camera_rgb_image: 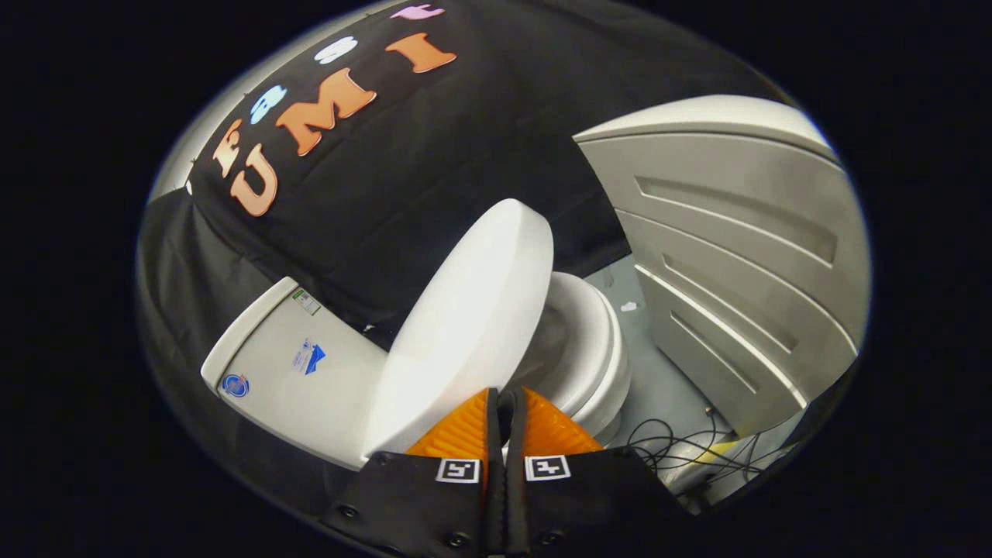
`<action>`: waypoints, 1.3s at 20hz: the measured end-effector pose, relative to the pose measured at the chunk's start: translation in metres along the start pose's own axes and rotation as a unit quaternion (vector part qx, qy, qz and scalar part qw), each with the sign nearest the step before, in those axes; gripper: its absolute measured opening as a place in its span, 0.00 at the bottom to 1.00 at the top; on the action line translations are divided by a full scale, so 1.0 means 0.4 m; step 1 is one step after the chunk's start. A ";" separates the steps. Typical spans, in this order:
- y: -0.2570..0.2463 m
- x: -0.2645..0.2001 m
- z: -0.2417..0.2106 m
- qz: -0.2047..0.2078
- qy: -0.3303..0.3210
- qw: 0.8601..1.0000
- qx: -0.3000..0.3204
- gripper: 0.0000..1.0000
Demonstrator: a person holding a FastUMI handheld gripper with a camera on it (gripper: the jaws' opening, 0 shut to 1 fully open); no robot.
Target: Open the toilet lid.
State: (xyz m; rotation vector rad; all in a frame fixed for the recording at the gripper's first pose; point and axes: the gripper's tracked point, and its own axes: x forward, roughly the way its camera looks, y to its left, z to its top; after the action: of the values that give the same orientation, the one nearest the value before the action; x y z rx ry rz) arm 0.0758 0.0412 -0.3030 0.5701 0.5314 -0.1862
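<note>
The white toilet lid (pixel 465 318) stands lifted well off the seat (pixel 593 349), tilted back toward the tank (pixel 302 364) without touching it. The bowl's rim and the seat show beneath and beyond the raised lid. My gripper (pixel 505 394) is at the lid's front edge. Its two orange fingers (pixel 465 430) stand nearly together, one on each face of the lid, pinching the rim between them. The pinched part of the rim is hidden behind the fingertips.
A white panelled door or cabinet wall (pixel 736 256) stands close beside the toilet on the bowl's far side. Loose black cables (pixel 682 449) lie on the grey floor (pixel 666 380) near the toilet's base. Black cloth hangs behind the tank.
</note>
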 end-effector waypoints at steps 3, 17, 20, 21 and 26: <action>0.046 -0.017 0.023 0.000 -0.016 0.999 -0.045 0.08; 0.286 -0.079 0.093 -0.026 -0.085 0.969 -0.231 0.08; 0.317 -0.082 0.099 -0.035 -0.088 0.967 -0.237 0.08; 0.324 -0.081 0.103 -0.034 -0.087 0.968 -0.232 0.08; 0.394 -0.093 0.107 -0.028 -0.097 0.959 -0.266 0.08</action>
State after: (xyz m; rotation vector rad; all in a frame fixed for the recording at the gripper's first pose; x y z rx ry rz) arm 0.1114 0.1487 -0.1798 0.0098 0.3845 -0.1427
